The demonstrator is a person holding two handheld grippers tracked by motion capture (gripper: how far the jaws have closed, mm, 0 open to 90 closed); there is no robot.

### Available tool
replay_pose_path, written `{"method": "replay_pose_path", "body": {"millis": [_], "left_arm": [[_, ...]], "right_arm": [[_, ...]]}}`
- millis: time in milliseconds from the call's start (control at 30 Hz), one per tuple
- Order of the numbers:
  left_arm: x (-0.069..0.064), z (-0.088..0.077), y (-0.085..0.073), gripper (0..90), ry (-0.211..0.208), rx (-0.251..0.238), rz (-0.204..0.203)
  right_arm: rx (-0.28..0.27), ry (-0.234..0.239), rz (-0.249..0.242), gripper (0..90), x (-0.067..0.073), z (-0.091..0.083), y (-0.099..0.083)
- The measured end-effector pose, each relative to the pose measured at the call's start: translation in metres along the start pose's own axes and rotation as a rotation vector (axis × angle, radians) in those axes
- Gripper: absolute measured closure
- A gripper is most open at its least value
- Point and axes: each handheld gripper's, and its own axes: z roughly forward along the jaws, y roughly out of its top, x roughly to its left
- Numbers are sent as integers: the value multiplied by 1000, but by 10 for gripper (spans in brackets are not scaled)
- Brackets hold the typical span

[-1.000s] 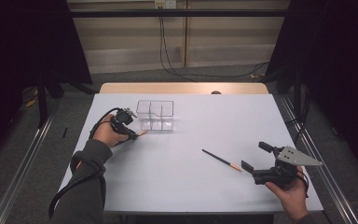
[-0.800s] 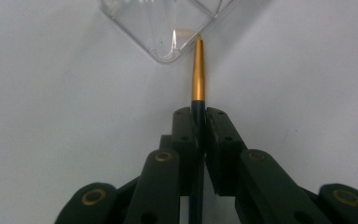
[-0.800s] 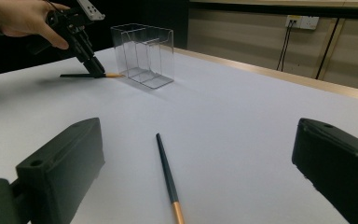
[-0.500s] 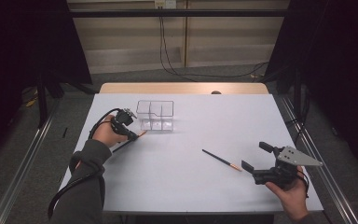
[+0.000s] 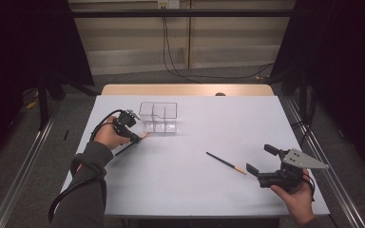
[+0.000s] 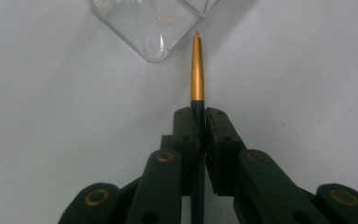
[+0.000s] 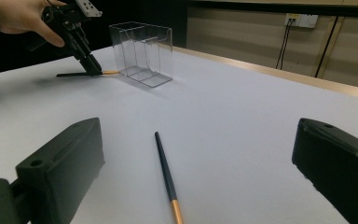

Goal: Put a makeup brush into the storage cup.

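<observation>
Gold-tipped pen (image 6: 197, 70) clamped (mid-shaft) — left tongs (image 6: 198, 112)

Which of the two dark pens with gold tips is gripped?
The dark gold-tipped pen beside the clear plastic box, clamped by the left gripper. The other pen lies free mid-table.

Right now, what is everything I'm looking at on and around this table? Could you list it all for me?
Pens: two, dark with gold tips; held pen in the left gripper by the box, loose pen lying mid-table.
Clear box: one, transparent, divided, far-left part of the table.
Table: one, white top.
Wall socket: one, pale, back wall, with black cables hanging.
Left gripper: black, shut on the held pen.
Right gripper: black with grey plate, jaws open, near right.
</observation>
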Motion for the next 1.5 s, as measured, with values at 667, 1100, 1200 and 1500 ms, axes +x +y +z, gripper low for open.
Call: {"method": "replay_pose_path", "body": {"millis": [667, 1100, 1200, 1500], "left_arm": [[-1, -15, -1, 834, -44, -93, -28], [-1, -27, 0, 834, -93, -176, -19], [-6, -26, 0, 834, -108, -234, -76], [-7, -30, -1, 834, -132, -279, -79]], "right_arm": [[4, 0, -7, 13, 0, 1, 0], [7, 2, -6, 12, 0, 1, 0], [7, 1, -5, 12, 0, 1, 0], [8, 2, -4, 12, 0, 2, -1]]}}
